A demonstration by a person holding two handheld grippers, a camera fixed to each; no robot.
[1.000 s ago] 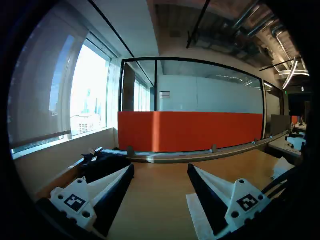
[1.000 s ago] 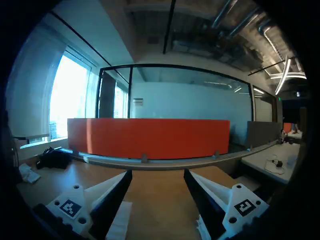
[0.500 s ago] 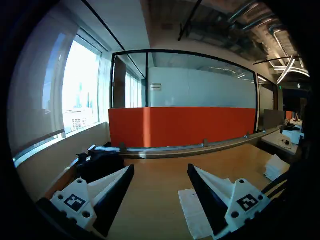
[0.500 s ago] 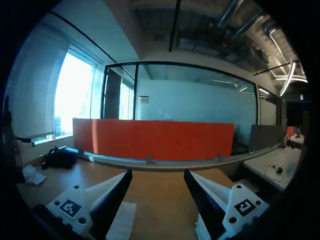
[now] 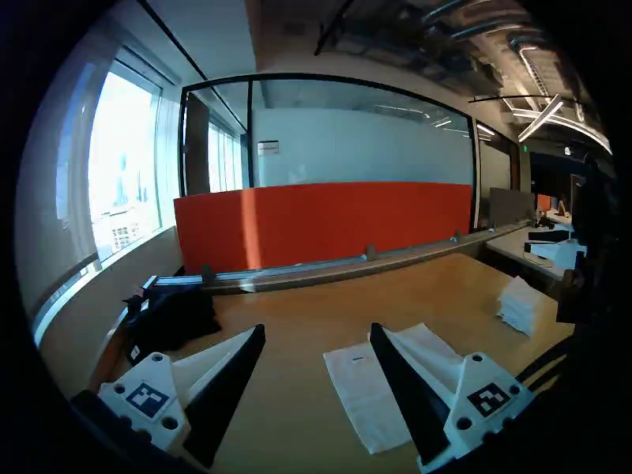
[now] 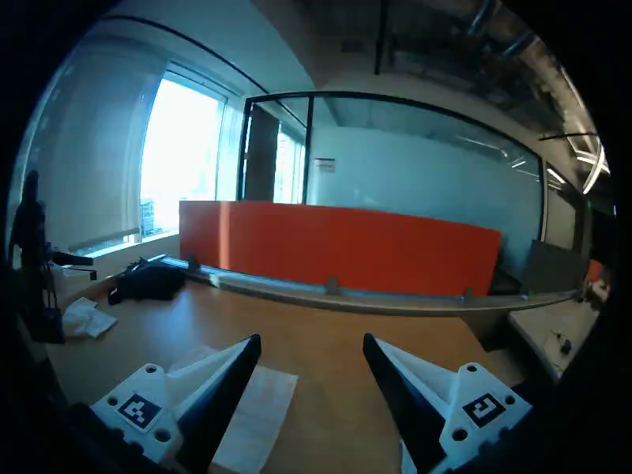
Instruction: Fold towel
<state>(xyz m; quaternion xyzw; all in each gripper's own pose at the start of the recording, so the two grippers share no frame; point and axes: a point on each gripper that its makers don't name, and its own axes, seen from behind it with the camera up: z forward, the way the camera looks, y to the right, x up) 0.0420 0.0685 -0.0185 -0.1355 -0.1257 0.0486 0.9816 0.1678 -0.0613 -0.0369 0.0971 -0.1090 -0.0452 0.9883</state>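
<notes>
Left gripper (image 5: pixel 316 379) hovering over table (image 5: pixel 300 316), fingers spread, gripping nothing. Right gripper (image 6: pixel 308 387) likewise gaping, empty. White towel (image 5: pixel 359 395) lying flat on table beneath both. Folded stack (image 5: pixel 520 304) sitting farther right, black bag (image 5: pixel 170 316) resting left, orange partition (image 5: pixel 324 221) standing behind.

1. A wooden table (image 5: pixel 316 308) spreads across the lower middle of the left gripper view.
2. An orange partition (image 5: pixel 324 221) runs along the table's far edge at centre frame, with a glass wall (image 5: pixel 363 134) above it.
3. A black bag (image 5: pixel 170 320) lies on the table at lower left, near the partition's end.
4. A bright window (image 5: pixel 118 189) takes the left side.
5. A light strip (image 5: pixel 545 110) hangs at upper right.
</notes>
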